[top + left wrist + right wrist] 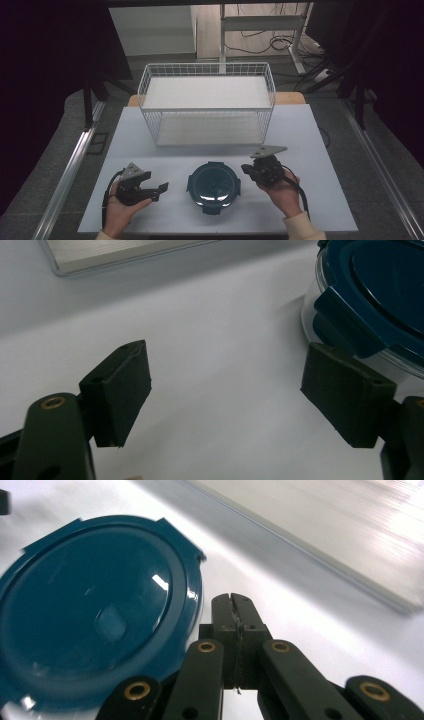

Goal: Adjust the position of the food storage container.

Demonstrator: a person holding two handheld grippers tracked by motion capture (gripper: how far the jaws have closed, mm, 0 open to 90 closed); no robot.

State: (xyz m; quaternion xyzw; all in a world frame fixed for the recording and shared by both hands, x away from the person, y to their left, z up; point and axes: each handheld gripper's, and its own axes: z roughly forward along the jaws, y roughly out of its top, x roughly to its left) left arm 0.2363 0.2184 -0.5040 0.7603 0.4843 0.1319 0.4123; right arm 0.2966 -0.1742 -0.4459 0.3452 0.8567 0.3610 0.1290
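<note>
Left gripper (161, 190) rests on the surface near the front edge with its jaws spread and nothing between them, just beside the round container (214, 186), whose blue clip-on lid (385, 295) is latched on. Right gripper (247, 170) sits on the container's other side, jaws pressed flat together on nothing, tips just off the lid rim (192, 587). The container stands midway along the front edge, in front of the white wire basket (207, 102) at the back.

The step in hand looks like getting a hold on the container, perhaps to undo a latch. To do it well, I would steady the glass wall with the spread left jaws before anything is pried, and bring the clenched right tips squarely under one latch tab (345, 322), since a glancing push would likely slide the container across the smooth surface (150, 135).
</note>
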